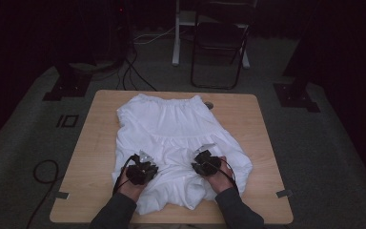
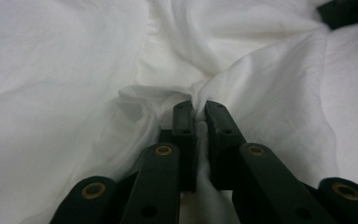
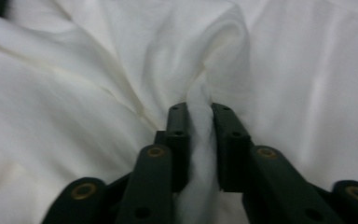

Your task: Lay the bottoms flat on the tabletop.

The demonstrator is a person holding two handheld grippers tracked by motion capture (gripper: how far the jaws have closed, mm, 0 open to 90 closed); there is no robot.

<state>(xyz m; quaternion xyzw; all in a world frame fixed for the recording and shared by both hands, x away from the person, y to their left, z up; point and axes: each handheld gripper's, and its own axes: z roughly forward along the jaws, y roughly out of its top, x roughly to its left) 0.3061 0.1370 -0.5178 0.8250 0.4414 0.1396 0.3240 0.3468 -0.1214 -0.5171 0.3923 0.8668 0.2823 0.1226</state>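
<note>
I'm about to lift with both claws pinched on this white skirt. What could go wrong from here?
1. The left claw grips a thin fold of the white skirt near its tips; it may slip out.
2. The right claw holds a thicker bunch, so the lift could be uneven.
3. The near hem already hangs at the table edge; pulling toward yourself could drag it off.

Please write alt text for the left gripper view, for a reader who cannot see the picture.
The left tool is shut on a raised fold of a white garment, with cloth pinched between its two black jaws. Wrinkled white fabric spreads around it, and a dark part of the other tool shows at the top right corner.
</note>
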